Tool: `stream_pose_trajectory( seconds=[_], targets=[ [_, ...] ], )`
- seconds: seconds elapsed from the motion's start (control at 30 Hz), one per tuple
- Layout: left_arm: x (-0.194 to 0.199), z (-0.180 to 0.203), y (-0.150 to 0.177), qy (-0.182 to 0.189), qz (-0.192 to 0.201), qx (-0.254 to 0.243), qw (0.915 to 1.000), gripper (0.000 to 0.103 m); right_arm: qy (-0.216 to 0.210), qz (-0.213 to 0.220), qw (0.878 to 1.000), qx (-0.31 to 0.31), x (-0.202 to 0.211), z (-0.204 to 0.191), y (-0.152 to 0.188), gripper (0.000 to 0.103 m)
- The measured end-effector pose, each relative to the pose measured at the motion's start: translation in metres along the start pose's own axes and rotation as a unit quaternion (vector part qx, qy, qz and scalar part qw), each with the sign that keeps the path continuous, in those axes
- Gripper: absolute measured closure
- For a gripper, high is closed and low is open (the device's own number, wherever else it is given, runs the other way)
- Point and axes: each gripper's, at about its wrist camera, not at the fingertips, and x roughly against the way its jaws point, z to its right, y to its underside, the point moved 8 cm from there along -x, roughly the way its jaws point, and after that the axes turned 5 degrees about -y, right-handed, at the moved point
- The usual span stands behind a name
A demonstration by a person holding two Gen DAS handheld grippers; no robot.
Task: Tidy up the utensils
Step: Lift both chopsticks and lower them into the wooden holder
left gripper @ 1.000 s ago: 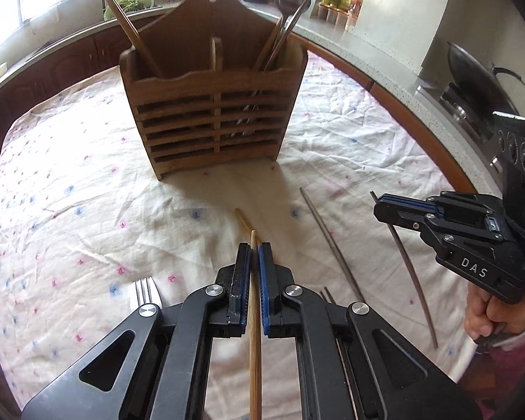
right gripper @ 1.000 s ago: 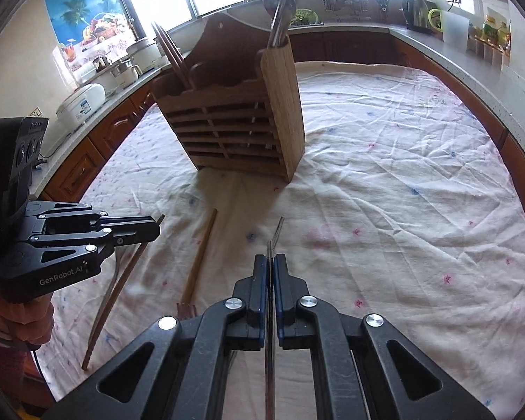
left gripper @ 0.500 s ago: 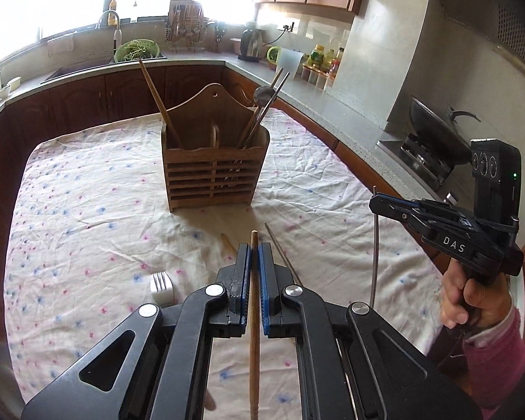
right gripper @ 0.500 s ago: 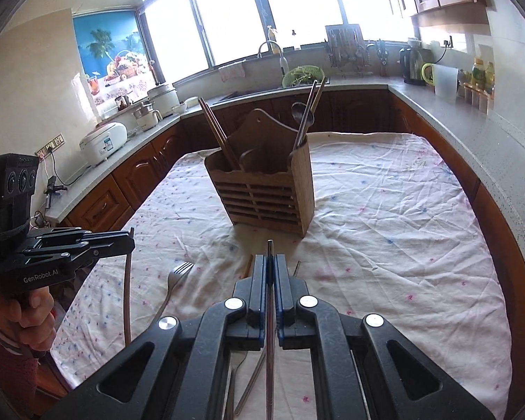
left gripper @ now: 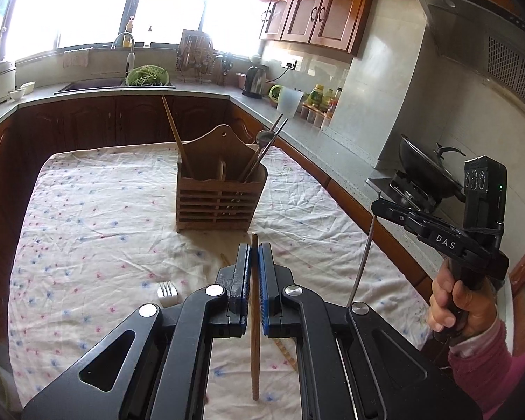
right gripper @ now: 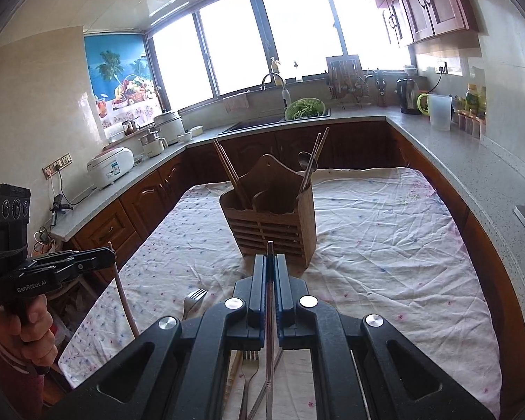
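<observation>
Cloth-covered surface (left gripper: 87, 210) with a slatted wooden utensil holder (left gripper: 220, 203) standing mid-cloth, already holding chopsticks and a spoon. Left gripper (left gripper: 253, 269), fingers pinching a wooden chopstick (left gripper: 254, 332); right gripper (right gripper: 270, 276), fingers pinching a metal chopstick (right gripper: 269, 332). Both lifted well clear of the cloth since a second ago, likely heading for the holder. Fork (right gripper: 192, 299) left lying.

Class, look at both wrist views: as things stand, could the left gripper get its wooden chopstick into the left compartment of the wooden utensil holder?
Probably yes. The left gripper, shut on the wooden chopstick, is raised above the table with open space up to the utensil holder, whose top is open. Only the wooden chopsticks already leaning there could get in the way.
</observation>
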Motion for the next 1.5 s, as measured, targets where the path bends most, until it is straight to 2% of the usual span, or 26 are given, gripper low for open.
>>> stream_pose_trajectory(
  seconds=[0.37, 0.8, 1.1, 1.5],
  targets=[
    [0.014, -0.010, -0.029, -0.008, 0.049, 0.012, 0.9987, 0.099, 0.005, 0.041, 0.999, -0.008, 0.008, 0.002, -0.021, 0.099],
    [0.020, -0.020, -0.082, -0.027, 0.120, 0.013, 0.9923, 0.099, 0.014, 0.074, 0.997, -0.014, -0.002, 0.011, -0.049, 0.099],
    [0.007, -0.039, -0.130, -0.038, 0.160, 0.023, 0.9862, 0.099, 0.018, 0.109, 0.994, -0.007, -0.022, 0.013, -0.097, 0.099],
    [-0.016, -0.064, -0.202, -0.062, 0.219, 0.027, 0.9734, 0.099, 0.011, 0.163, 0.986, 0.003, -0.056, 0.015, -0.168, 0.099]
  ],
)
